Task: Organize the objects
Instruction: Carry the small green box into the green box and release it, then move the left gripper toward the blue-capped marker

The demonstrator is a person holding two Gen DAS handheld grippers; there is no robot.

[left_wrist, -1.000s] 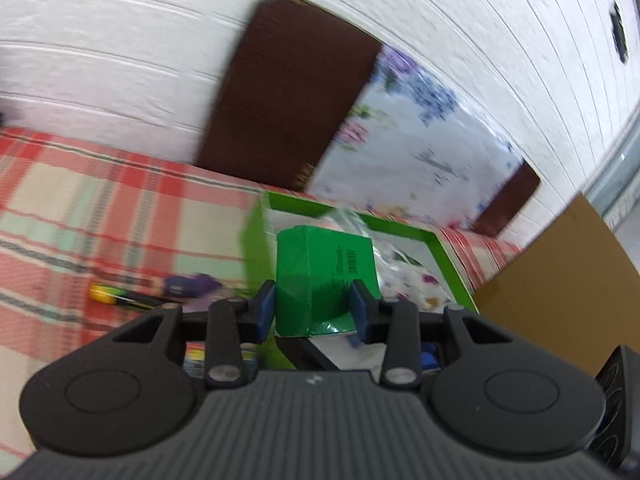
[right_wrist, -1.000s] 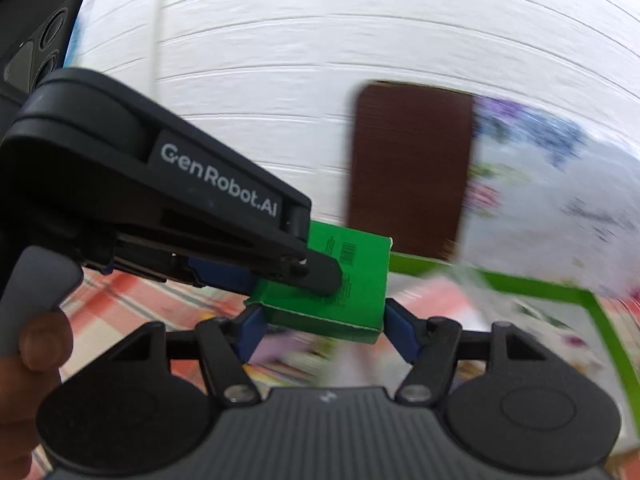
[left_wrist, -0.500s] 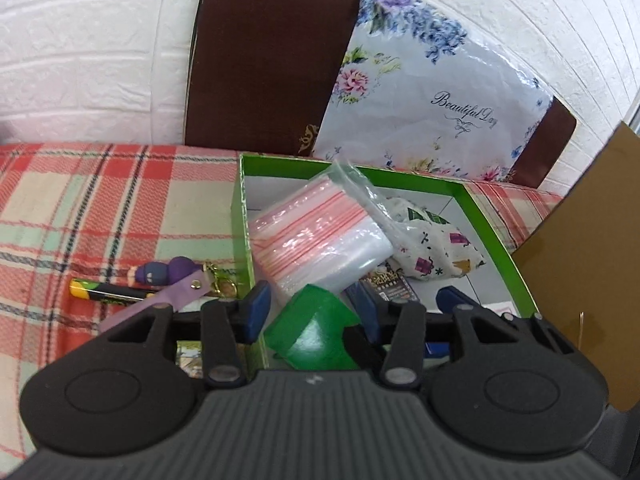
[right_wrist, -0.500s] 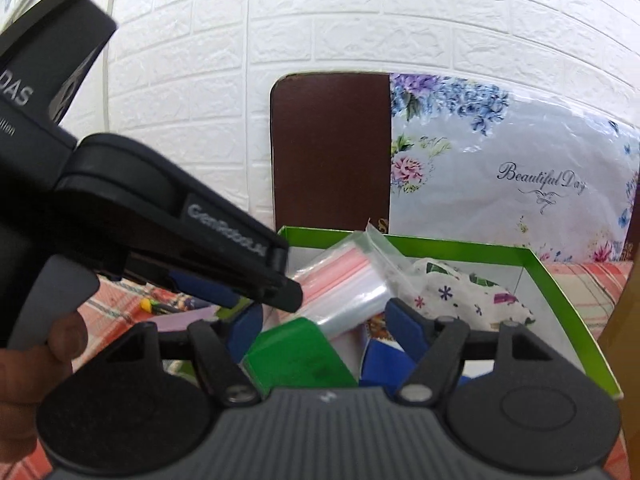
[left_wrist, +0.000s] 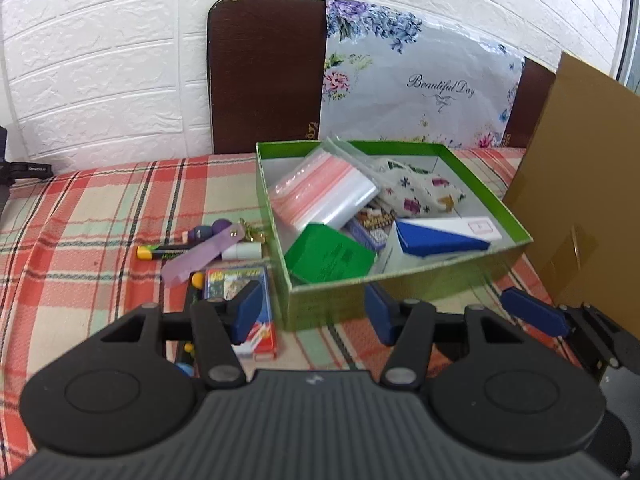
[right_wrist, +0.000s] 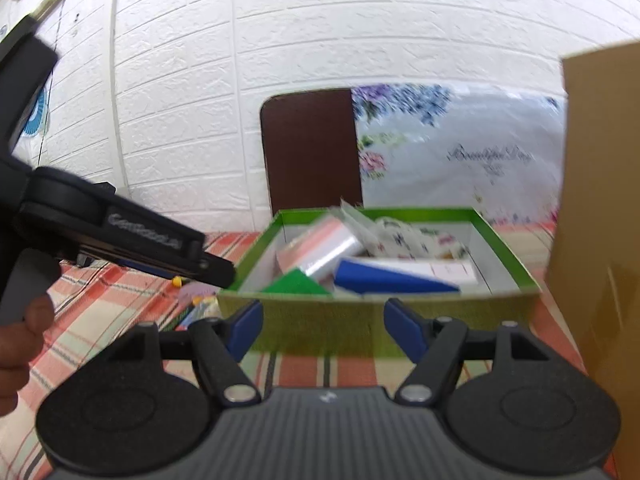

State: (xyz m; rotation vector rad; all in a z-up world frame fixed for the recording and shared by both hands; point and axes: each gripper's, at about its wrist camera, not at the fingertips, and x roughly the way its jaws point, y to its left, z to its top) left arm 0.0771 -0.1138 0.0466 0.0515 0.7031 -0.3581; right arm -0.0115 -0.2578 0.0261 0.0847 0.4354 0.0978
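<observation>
Both grippers, left (left_wrist: 314, 312) and right (right_wrist: 324, 326), stand parted and empty before the green box (left_wrist: 404, 292); the left's jaws just widened. Inside its near-left corner lies the green packet (left_wrist: 330, 256).

The light is bright and soft all over, and the white brick wall (left_wrist: 100, 60) looks very light. Shadows are small and faint. The left wrist picture is sharp. The right wrist picture is smeared: the green box (right_wrist: 360, 320) and the flowery bag (right_wrist: 460, 152) look blurry. Both pictures bend at the edges, so the wall lines curve, and the corners go dark.
</observation>
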